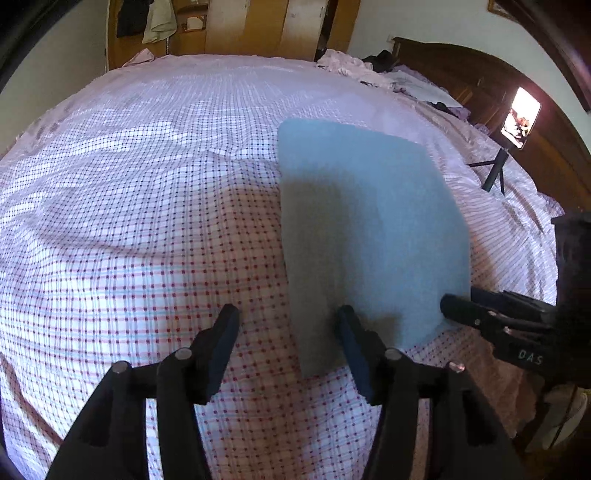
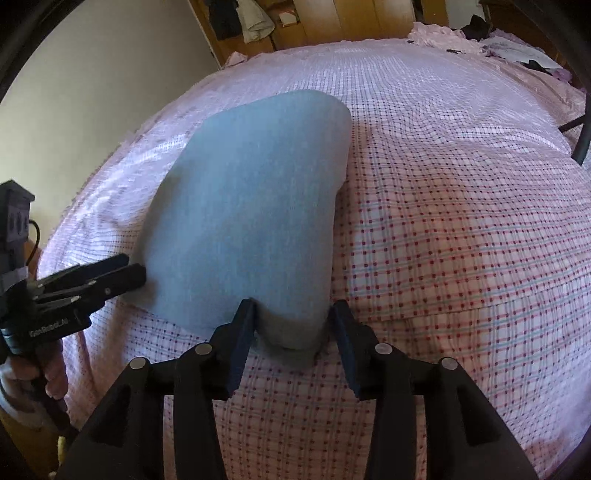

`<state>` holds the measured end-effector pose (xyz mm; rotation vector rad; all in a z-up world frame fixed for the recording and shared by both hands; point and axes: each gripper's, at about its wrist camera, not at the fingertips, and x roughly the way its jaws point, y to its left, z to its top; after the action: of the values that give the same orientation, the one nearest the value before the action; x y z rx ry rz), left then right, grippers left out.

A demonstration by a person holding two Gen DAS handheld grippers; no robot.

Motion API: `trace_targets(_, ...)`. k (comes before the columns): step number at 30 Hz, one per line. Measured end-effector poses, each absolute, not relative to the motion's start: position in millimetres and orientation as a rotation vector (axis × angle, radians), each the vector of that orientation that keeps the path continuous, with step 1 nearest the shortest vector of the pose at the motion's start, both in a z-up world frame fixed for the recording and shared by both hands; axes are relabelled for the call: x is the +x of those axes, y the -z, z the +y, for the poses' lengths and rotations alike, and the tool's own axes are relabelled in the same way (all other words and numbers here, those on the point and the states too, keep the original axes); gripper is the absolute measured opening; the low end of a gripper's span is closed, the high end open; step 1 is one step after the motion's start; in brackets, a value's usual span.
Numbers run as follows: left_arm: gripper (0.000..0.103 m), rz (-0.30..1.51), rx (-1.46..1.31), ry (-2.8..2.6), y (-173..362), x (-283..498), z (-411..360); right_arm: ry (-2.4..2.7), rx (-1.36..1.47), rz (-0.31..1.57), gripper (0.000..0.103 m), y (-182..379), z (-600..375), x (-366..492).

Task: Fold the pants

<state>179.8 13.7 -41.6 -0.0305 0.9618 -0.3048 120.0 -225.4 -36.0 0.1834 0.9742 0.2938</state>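
The blue-grey pants [image 1: 365, 229] lie folded into a flat rectangle on the checked bedsheet [image 1: 147, 206]. My left gripper [image 1: 288, 317] is open and empty, its jaws straddling the near left edge of the pants. My right gripper [image 2: 293, 312] is open, its jaws on either side of the near right corner of the pants [image 2: 251, 206] without closing on it. In the left wrist view the right gripper [image 1: 452, 306] shows at the pants' right edge. In the right wrist view the left gripper [image 2: 129, 271] shows at their left edge.
A phone on a small tripod [image 1: 517, 122] stands on the bed's right side by the dark wooden headboard [image 1: 461, 70]. Loose clothes [image 1: 354, 62] lie at the far edge. A wooden wardrobe [image 1: 240, 26] stands behind the bed.
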Motion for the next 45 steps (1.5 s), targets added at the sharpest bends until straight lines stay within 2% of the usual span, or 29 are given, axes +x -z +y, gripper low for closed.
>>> trace_targets(10,0.060,1.007,-0.003,0.277,41,147,10,-0.246,0.152,0.936,0.036,19,-237,78)
trace_targets(13,0.069,1.009,0.002,0.251,42,140,6,-0.232,0.138,0.940,0.037,16,-241,66)
trace_targets(16,0.074,1.012,-0.001,0.215,45,134,4,-0.222,0.127,0.937,0.038,14,-243,57)
trace_targets(18,0.079,1.011,0.006,0.187,48,127,1,-0.200,0.120,0.936,0.048,13,-246,51)
trace_targets(20,0.086,1.008,0.024,0.162,52,124,-1,-0.180,0.119,0.927,0.068,13,-248,47)
trace_targets(22,0.091,1.009,0.050,0.140,58,121,-7,-0.167,0.120,0.917,0.082,15,-248,45)
trace_targets(23,0.092,1.014,0.065,0.131,62,121,-10,-0.158,0.115,0.917,0.085,17,-246,45)
trace_targets(32,0.102,1.018,0.116,0.105,79,118,-22,-0.080,0.064,0.954,0.090,50,-231,54)
trace_targets(37,0.103,1.020,0.102,0.101,83,119,-22,-0.070,0.078,0.940,0.098,57,-228,57)
trace_targets(45,0.103,1.012,0.102,0.101,84,120,-27,-0.040,0.057,0.889,0.099,62,-223,57)
